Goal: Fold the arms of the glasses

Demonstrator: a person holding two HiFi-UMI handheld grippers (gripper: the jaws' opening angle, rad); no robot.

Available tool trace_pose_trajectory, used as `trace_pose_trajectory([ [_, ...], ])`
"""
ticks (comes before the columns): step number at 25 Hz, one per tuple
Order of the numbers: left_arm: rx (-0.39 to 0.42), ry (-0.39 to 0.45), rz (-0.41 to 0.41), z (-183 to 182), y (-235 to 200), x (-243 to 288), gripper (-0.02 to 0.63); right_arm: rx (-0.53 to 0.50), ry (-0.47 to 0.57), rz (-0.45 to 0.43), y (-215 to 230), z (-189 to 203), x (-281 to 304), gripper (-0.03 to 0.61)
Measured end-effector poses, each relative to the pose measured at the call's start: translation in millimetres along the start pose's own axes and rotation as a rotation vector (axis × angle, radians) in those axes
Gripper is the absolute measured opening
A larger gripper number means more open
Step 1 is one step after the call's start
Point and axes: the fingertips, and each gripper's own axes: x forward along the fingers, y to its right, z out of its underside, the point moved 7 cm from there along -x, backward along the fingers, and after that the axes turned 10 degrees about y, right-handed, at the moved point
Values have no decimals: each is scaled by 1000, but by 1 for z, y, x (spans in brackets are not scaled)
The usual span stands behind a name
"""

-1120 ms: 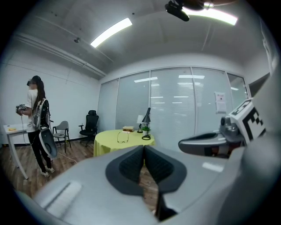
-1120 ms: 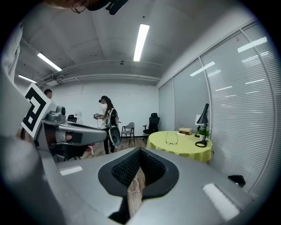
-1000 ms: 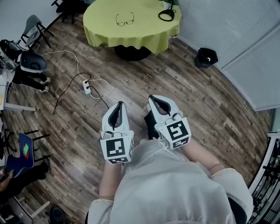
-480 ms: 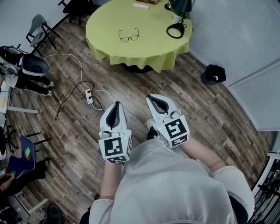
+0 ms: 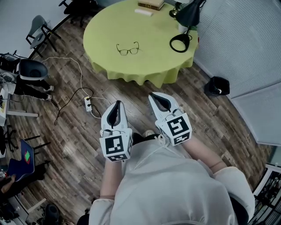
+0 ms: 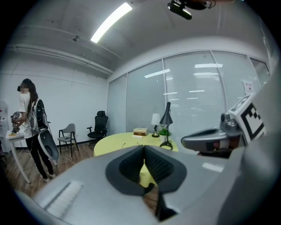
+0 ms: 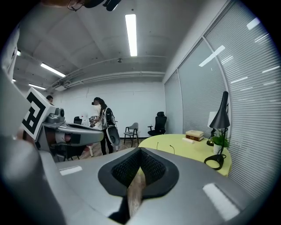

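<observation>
The glasses [image 5: 127, 49] lie on the round yellow-green table [image 5: 109, 26], their arms spread open and pointing to the table's far side. Both grippers are held over the wooden floor, well short of the table and pointing at it. My left gripper [image 5: 117, 104] is shut with nothing in it; in the left gripper view its pads [image 6: 144, 149] meet at the tip. My right gripper [image 5: 154, 96] is likewise shut and empty, its jaws [image 7: 140, 153] closed in front of the table [image 7: 189, 151].
A black desk lamp [image 5: 184, 26], books [image 5: 151, 4] and a small plant stand at the table's far right. A black bin [image 5: 216, 85] sits right of the table, a power strip [image 5: 88, 103] with cables left of it. A person [image 6: 28, 127] and chairs stand at the left.
The table and glasses have come nearer and lower in the head view as I walk toward them with both grippers. The jaws stay shut.
</observation>
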Motion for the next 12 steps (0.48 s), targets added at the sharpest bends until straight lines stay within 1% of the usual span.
trace_pose_trajectory([
  [6, 2, -53, 25, 15, -19, 61, 6, 35, -40, 35, 39, 13, 47, -2],
  [9, 6, -57, 65, 17, -35, 99, 6, 51, -59, 63, 55, 18, 76, -2],
  [12, 4, -49, 109, 16, -57, 143, 6, 55, -71, 110, 71, 18, 113, -2],
])
